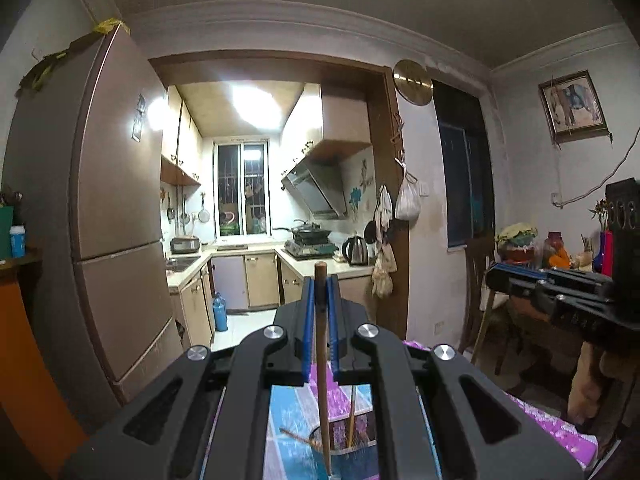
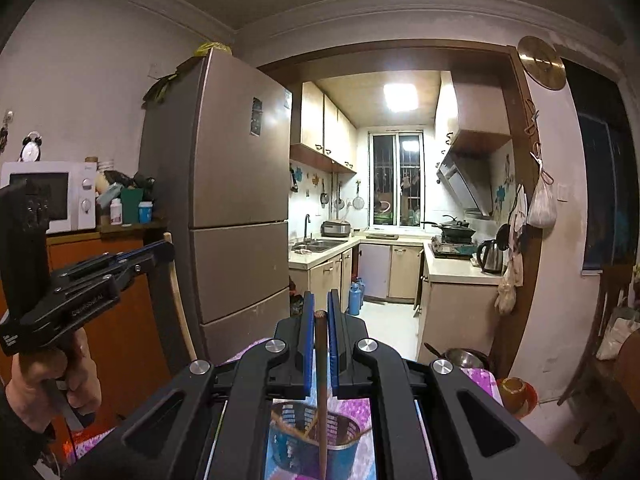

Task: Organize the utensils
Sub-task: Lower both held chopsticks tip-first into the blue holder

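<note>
Both hands were mid-carry, each with one chopstick held upright over the holder [image 2: 316,436] on the purple cloth [image 2: 482,382]; next, I judged, each tip needed lining up over the holder's mouth, then a lower and release. Left gripper [image 1: 320,292] had jaws pinched nearly shut on a chopstick [image 1: 322,364], tip hanging near the holder's rim. Right gripper [image 2: 319,312] likewise was clamped nearly shut on its chopstick [image 2: 321,368], which hung down into or just above the holder; I couldn't tell which.
</note>
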`<state>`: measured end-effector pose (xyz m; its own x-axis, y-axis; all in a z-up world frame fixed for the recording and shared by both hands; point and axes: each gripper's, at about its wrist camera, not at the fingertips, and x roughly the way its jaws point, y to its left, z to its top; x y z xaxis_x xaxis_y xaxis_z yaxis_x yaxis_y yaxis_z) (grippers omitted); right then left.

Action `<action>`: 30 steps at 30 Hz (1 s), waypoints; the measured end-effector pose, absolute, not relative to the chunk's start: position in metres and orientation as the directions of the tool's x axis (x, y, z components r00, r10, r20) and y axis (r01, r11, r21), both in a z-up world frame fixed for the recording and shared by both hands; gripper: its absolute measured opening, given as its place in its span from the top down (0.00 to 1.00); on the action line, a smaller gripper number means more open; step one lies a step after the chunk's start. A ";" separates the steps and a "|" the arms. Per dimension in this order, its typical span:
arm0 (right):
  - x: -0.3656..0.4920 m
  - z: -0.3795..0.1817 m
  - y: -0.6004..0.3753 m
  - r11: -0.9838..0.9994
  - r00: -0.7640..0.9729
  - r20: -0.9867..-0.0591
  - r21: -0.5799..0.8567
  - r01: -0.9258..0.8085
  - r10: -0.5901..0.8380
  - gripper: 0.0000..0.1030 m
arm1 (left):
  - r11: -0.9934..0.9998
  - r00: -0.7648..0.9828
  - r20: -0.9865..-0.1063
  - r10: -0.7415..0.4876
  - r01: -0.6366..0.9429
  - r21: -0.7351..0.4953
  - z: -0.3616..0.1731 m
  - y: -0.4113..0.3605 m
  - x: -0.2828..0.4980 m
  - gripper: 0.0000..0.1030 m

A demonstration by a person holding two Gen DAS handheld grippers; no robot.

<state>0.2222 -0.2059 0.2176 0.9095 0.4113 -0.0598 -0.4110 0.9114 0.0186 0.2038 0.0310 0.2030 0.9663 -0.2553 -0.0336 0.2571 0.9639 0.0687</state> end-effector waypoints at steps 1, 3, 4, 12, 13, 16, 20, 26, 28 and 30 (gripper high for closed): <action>0.228 0.219 -0.207 0.913 0.911 -0.058 0.022 -0.408 0.409 0.93 | 0.964 0.966 -0.029 -0.255 0.257 0.068 0.206 0.030 0.208 0.95; 0.240 0.222 -0.206 0.914 0.912 -0.058 0.027 -0.405 0.406 0.93 | 0.964 0.966 -0.021 -0.256 0.257 0.068 0.210 0.026 0.217 0.95; 0.246 0.224 -0.206 0.914 0.912 -0.059 0.030 -0.404 0.405 0.93 | 0.964 0.966 -0.019 -0.258 0.259 0.068 0.211 0.024 0.222 0.95; 0.290 0.222 -0.203 0.912 0.910 -0.073 0.056 -0.406 0.409 0.93 | 0.962 0.963 -0.036 -0.266 0.267 0.046 0.205 0.016 0.262 0.95; 0.294 0.221 -0.202 0.912 0.909 -0.076 0.056 -0.407 0.410 0.93 | 0.962 0.963 -0.041 -0.267 0.269 0.044 0.202 0.015 0.265 0.95; 0.307 0.214 -0.200 0.910 0.906 -0.089 0.061 -0.410 0.414 0.93 | 0.962 0.961 -0.059 -0.269 0.271 0.039 0.192 0.013 0.279 0.95; 0.321 0.201 -0.198 0.907 0.902 -0.106 0.073 -0.414 0.420 0.93 | 0.961 0.958 -0.088 -0.271 0.275 0.026 0.176 0.013 0.297 0.95; 0.339 0.180 -0.192 0.903 0.893 -0.139 0.087 -0.420 0.429 0.93 | 0.959 0.953 -0.125 -0.277 0.282 0.021 0.157 0.011 0.317 0.95; 0.345 0.172 -0.189 0.902 0.890 -0.151 0.091 -0.422 0.431 0.93 | 0.959 0.951 -0.132 -0.279 0.284 0.017 0.153 0.013 0.321 0.95; 0.350 0.165 -0.187 0.901 0.886 -0.162 0.094 -0.423 0.434 0.93 | 0.958 0.949 -0.141 -0.281 0.286 0.012 0.147 0.014 0.325 0.95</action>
